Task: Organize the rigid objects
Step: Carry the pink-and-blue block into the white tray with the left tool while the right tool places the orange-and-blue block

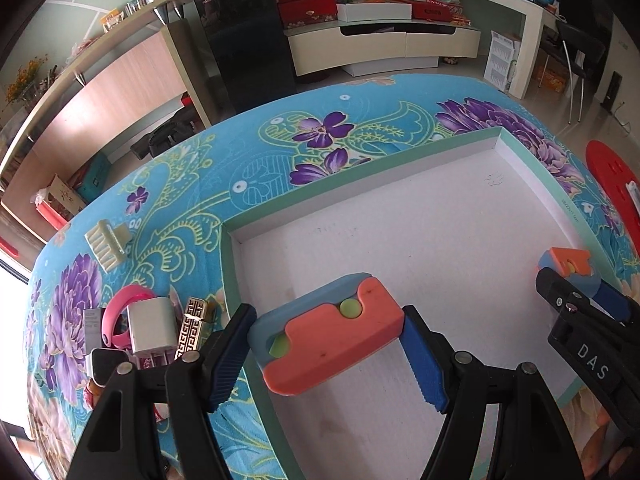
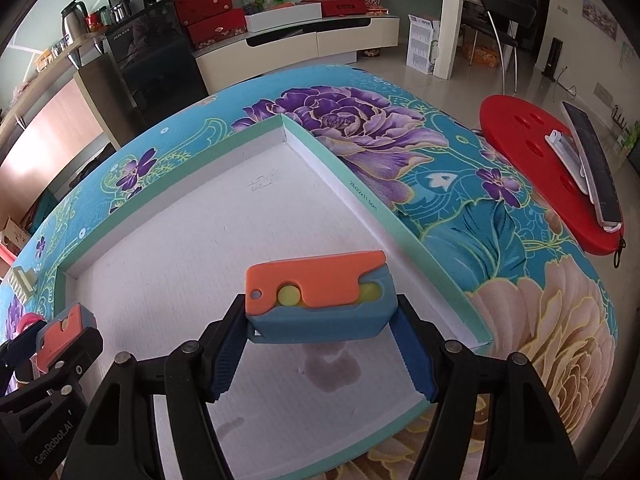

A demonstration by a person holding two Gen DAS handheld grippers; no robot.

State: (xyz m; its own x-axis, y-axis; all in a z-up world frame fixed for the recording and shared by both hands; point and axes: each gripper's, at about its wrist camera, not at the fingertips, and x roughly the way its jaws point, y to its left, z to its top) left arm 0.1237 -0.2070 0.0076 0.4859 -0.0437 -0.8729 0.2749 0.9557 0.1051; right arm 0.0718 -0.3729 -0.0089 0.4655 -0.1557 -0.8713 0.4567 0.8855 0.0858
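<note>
**Two toys held crosswise over the box**

While both hang above the shallow white cardboard box [image 1: 400, 216], each claw pinches an orange-and-blue plastic block: left gripper [image 1: 328, 344], right gripper [image 2: 320, 344], long axes from 9 to 3 o'clock.

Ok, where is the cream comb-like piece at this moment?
In the left wrist view the cream comb-like piece lies on the floral cloth, left of and outside the shallow box, above the cluster with the pink band.

"28x22x11.5cm" on box rim [image 2: 362, 196] (green)
</note>
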